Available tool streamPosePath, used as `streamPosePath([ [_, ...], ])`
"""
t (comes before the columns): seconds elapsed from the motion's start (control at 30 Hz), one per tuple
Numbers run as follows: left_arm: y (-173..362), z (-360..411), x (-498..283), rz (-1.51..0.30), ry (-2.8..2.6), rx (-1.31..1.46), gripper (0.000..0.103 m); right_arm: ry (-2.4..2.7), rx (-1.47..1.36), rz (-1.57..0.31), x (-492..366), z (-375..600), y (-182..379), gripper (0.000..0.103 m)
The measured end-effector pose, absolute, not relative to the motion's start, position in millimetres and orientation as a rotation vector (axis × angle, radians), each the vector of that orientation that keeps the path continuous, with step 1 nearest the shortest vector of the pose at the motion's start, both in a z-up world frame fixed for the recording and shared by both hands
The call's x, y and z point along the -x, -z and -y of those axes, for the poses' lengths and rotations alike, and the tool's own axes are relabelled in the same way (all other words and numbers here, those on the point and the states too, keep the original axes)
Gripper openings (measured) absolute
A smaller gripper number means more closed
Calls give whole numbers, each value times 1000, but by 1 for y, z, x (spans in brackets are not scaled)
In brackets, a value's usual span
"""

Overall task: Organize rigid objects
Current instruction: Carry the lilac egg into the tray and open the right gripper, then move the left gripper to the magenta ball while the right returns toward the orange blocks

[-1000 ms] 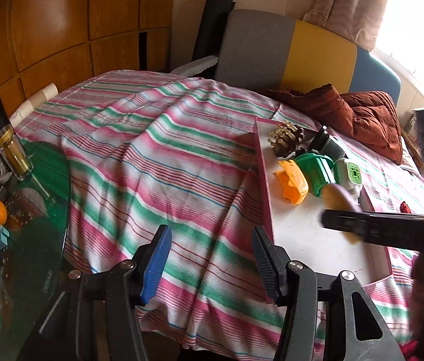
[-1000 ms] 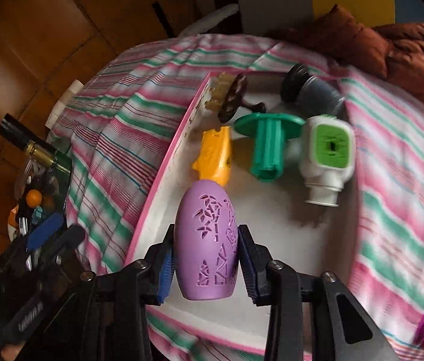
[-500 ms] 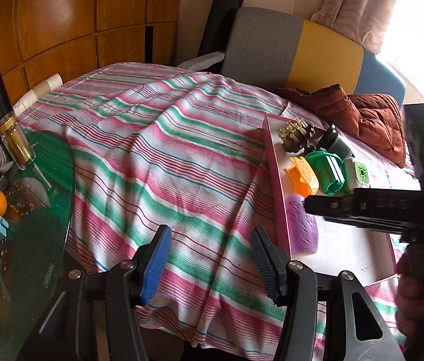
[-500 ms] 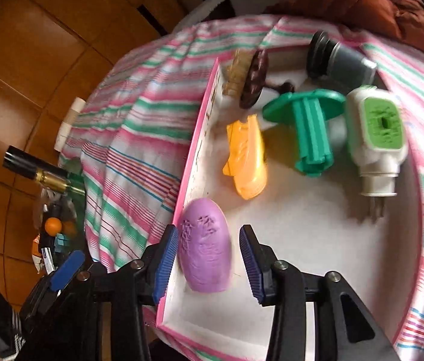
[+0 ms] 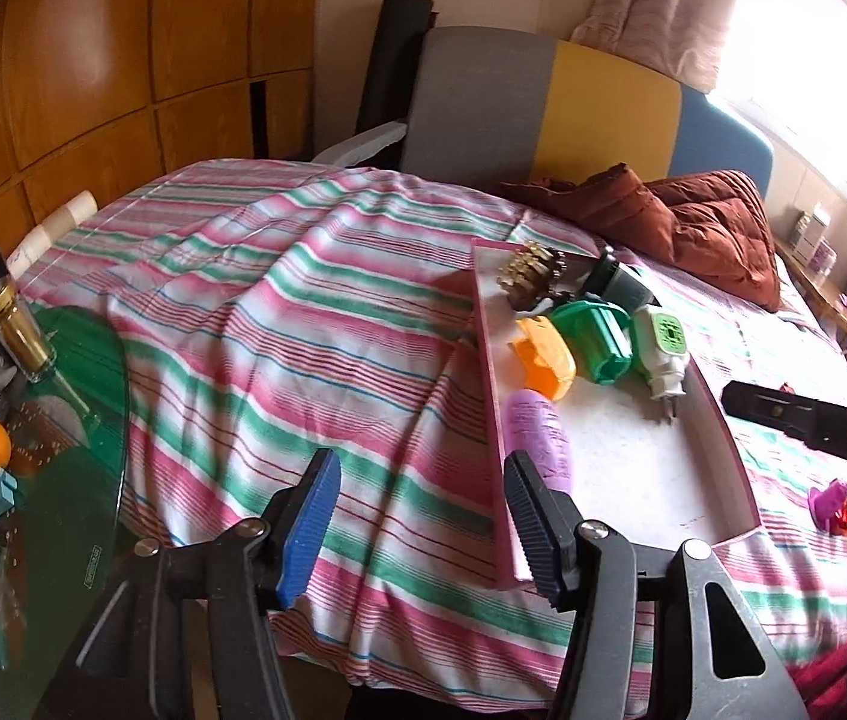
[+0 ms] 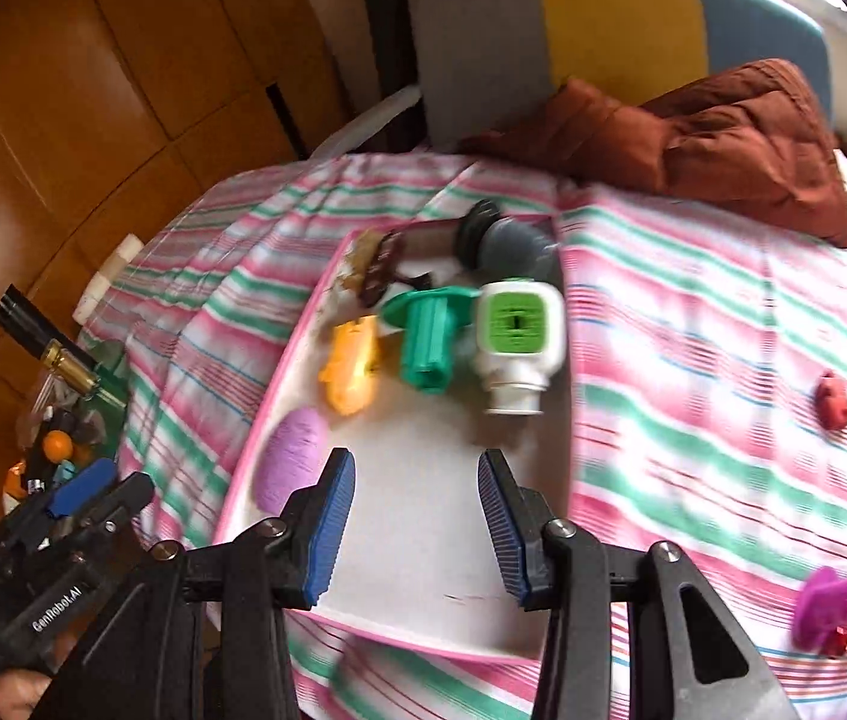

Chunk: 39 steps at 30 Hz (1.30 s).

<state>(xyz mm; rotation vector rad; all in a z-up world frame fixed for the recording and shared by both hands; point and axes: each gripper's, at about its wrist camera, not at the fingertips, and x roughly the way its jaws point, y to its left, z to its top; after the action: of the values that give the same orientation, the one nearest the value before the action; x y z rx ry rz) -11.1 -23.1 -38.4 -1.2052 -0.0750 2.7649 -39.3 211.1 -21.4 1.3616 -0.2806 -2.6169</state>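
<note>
Now the right gripper (image 6: pixel 417 528), jaws wide and empty, hovers over the tray's (image 6: pixel 423 576) near edge; the magenta toy (image 6: pixel 828 600) (on the striped bedcover) lies off to its right, nearer than to the left gripper (image 5: pixel 417 516), also wide.

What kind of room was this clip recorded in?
Most likely a lived-in home room, perhaps a bedroom or living room. A striped cloth drapes the work surface, a rust-brown padded jacket lies by a curtained window, and wooden wall panels line the far side.
</note>
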Motion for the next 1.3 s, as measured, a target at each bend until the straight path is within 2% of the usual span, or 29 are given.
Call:
streamPosePath([
  [0.27,33,0,7,-1,-2721,1180,58,2751,-1363,272,15,-266,15,43],
  [0.7,21,-58,9,-105,-2583,1118,60,3103,-1467,505,-49,-435,6,45],
  [0.83,15,-88,7,-148,-2513,1078,60,3246,-1473,796,-80,-498,21,45],
  [0.93,13,-116,3,-194,-2449,1051,60,3221,-1484,1217,-105,-537,41,46],
  [1.0,17,-139,2,-236,-2392,1052,60,3169,-1367,1474,-120,-553,45,46],
  [1.13,31,-190,-4,-301,-2253,1074,60,3108,-1329,1637,-128,-566,51,46],
  [1.3,48,-251,-20,-368,-2062,1042,60,3066,-1349,1611,-121,-564,54,46],
])
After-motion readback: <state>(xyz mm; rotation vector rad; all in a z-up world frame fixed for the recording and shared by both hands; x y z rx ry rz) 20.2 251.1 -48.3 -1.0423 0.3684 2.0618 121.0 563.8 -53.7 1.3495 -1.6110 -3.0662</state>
